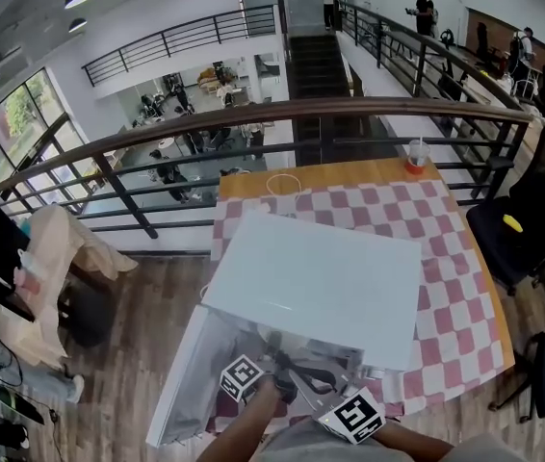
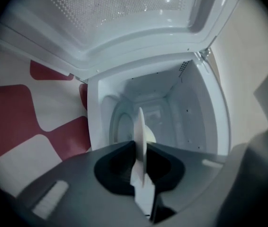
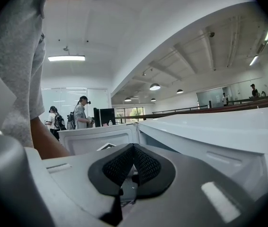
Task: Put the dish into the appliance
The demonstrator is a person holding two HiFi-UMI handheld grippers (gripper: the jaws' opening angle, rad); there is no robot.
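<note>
Left tool (image 2: 141, 148) clamped tight, right tool (image 3: 134, 148) closed

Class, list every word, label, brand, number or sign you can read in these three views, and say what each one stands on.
No words or numbers can be read.
On the left cube and right cube: square marker patterns, not letters.
On the cup: any print is too small to read.
On the appliance and dish: no print shows.
</note>
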